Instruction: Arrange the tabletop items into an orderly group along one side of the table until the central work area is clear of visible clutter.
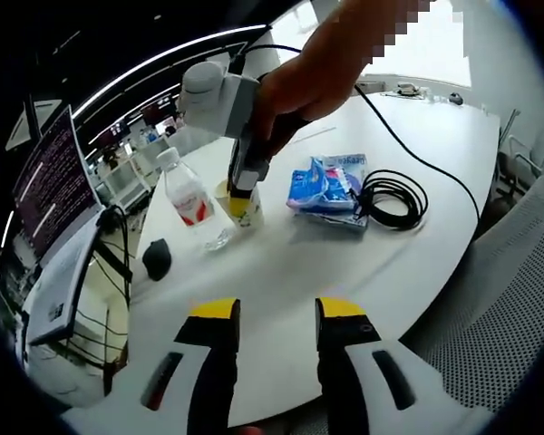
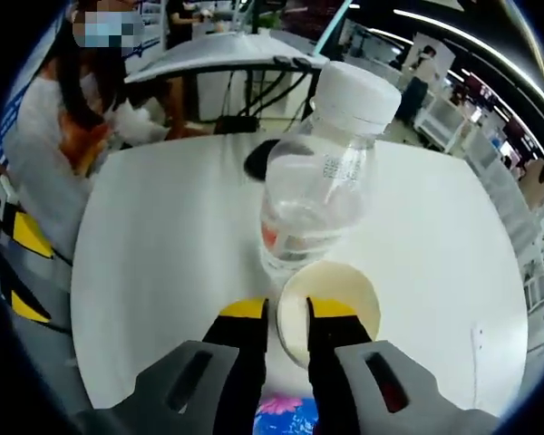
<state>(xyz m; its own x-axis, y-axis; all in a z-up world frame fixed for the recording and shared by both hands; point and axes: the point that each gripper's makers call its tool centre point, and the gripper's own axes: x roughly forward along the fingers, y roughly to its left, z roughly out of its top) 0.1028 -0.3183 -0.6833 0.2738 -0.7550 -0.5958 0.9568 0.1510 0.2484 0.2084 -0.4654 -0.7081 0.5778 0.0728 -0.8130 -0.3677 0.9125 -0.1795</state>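
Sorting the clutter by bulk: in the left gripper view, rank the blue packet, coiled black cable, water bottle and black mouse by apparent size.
1. blue packet and coiled black cable, look alike
2. water bottle
3. black mouse

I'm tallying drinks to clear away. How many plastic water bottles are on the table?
1: the water bottle stands beside the paper cup that the right gripper pinches by its rim. Others may be out of view.

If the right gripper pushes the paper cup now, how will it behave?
Probably light: the paper cup looks empty. Its thin rim between the right gripper jaws may crush. Sliding could knock the water bottle standing right beside it.
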